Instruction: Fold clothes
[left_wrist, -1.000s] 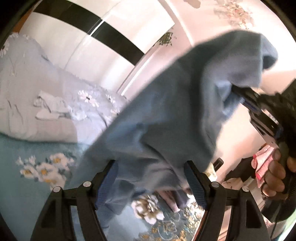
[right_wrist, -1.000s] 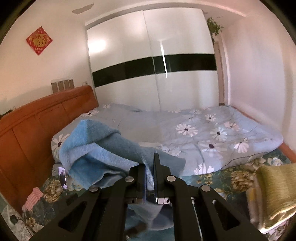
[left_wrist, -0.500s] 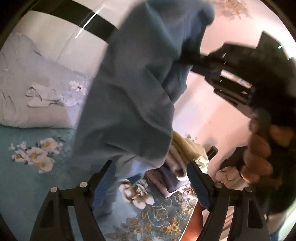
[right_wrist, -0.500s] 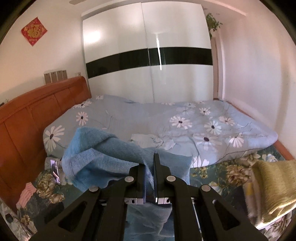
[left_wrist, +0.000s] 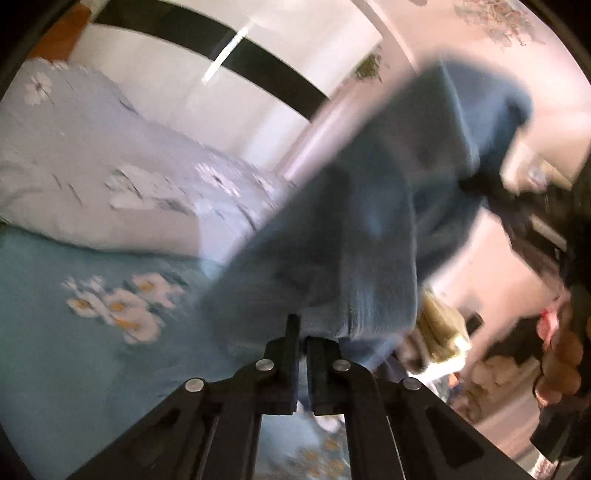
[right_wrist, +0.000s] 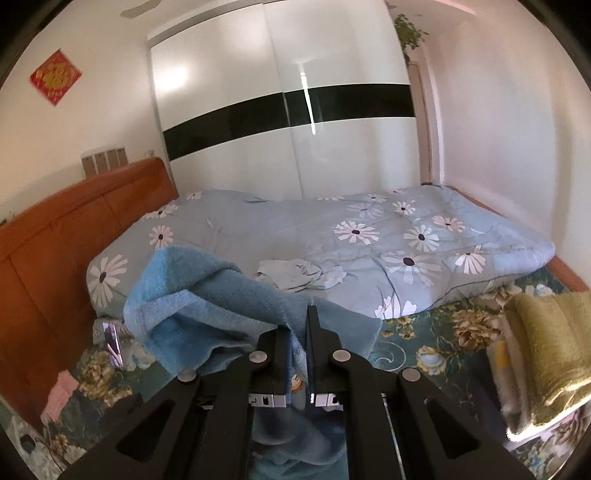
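A blue towel (left_wrist: 354, 236) hangs in the air between my two grippers above the bed. My left gripper (left_wrist: 302, 332) is shut on the towel's lower edge. The view is blurred by motion. My right gripper (right_wrist: 300, 328) is shut on another part of the blue towel (right_wrist: 207, 306), which drapes to its left and below it. The right gripper (left_wrist: 491, 192) also shows at the upper right of the left wrist view, holding the towel's top corner.
A floral grey-blue duvet (right_wrist: 369, 240) lies across the bed against an orange headboard (right_wrist: 66, 236). A folded olive towel (right_wrist: 546, 339) tops a stack at the right. A teal floral sheet (left_wrist: 74, 332) is below. A wardrobe (right_wrist: 280, 110) stands behind.
My left gripper was open below the hanging towel; it has closed on the towel's lower edge. The right gripper stayed shut on the towel and tilted slightly.
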